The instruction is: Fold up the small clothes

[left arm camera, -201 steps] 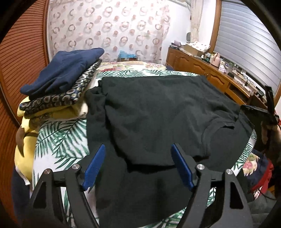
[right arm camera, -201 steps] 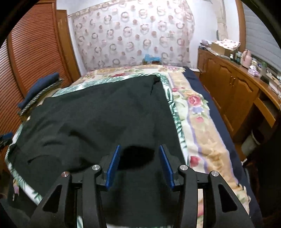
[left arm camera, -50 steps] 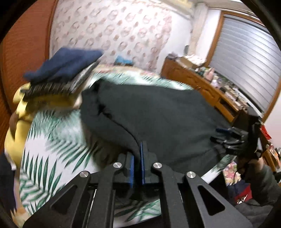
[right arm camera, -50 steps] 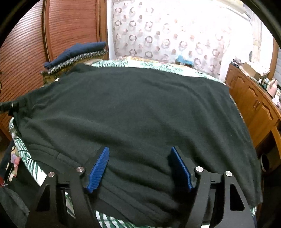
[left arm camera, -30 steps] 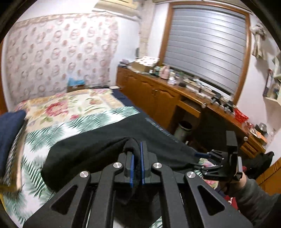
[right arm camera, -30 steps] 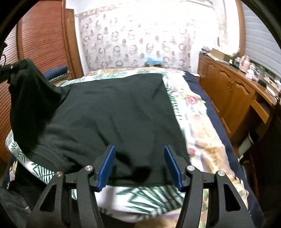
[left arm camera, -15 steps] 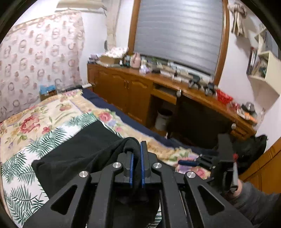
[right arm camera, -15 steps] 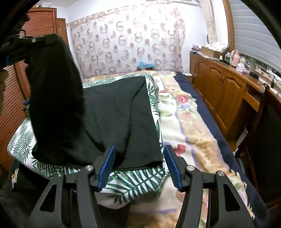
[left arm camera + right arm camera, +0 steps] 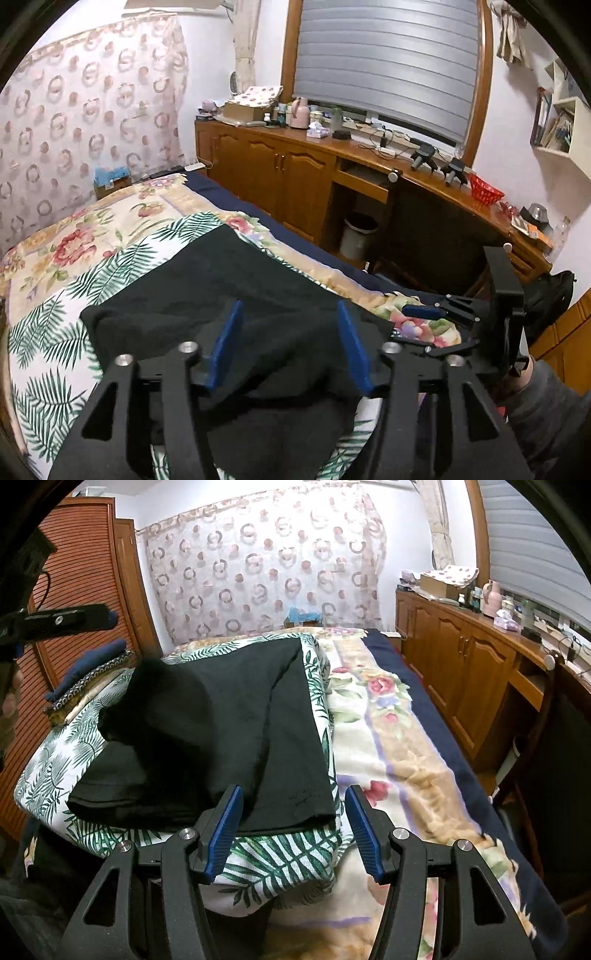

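Note:
A black garment lies folded over itself on the palm-leaf sheet of the bed; it also shows in the left wrist view. My left gripper is open and empty just above the garment's folded-over part. It also shows at the left edge of the right wrist view, raised above the bed. My right gripper is open and empty at the garment's near right corner, above the bed's front edge. It also appears in the left wrist view.
A stack of folded clothes sits at the bed's far left by the wooden wardrobe. A floral blanket covers the bed's right side. A wooden cabinet with clutter runs along the right wall, with a bin under its desk part.
My left gripper carried the garment's left side over to the right, then opened and let it drop onto the rest. My right gripper stayed open near the front edge.

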Demonstrator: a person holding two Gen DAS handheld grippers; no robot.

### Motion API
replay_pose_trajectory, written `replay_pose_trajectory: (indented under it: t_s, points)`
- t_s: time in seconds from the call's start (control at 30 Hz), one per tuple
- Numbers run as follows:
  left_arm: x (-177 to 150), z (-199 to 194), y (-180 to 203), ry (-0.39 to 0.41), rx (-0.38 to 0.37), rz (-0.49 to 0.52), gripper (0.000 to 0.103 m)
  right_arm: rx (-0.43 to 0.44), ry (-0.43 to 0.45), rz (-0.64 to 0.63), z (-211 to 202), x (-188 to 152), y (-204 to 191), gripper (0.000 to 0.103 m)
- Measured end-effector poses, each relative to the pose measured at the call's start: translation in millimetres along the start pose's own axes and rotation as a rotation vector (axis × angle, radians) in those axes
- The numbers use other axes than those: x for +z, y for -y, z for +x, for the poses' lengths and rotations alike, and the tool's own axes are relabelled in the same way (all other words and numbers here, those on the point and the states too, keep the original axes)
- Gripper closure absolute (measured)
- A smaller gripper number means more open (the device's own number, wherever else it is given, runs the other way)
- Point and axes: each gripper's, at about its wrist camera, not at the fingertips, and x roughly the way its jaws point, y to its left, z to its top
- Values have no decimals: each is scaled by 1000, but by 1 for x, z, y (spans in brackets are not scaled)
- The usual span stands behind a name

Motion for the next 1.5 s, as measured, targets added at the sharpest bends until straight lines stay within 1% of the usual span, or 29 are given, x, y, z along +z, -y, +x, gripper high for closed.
replay_pose_trajectory:
  t_s: [0.03, 0.13, 0.43, 0.53, 0.73, 1.0, 1.17, 1.33, 1.5]
  points:
    - [-3, -3, -4, 4, 4, -7, 33, 0, 2, -3, -1, 1, -1, 43]
    - [-20, -16, -18, 17, 31, -32, 29, 3, 10, -9, 0, 0, -3, 43]
    - [-79, -43, -69, -10, 160, -125, 29, 41, 23, -54, 2, 13, -24, 43]
    - [-93, -53, -81, -4, 191, -154, 29, 65, 25, -80, 7, 21, -38, 43]
    - [-112, -72, -96, 18, 257, -175, 29, 128, 16, -165, 26, 40, -73, 43]
    - [-131, -90, -113, 36, 287, -211, 29, 239, -15, -272, 55, 63, -119, 43]
    - [-137, -97, -121, 47, 302, -231, 29, 305, -73, -326, 81, 75, -137, 43]
    - [-142, -102, -131, 56, 308, -257, 29, 334, -134, -377, 106, 84, -157, 43]
    - [-146, -102, -134, 56, 308, -266, 29, 307, -190, -440, 133, 88, -176, 43]
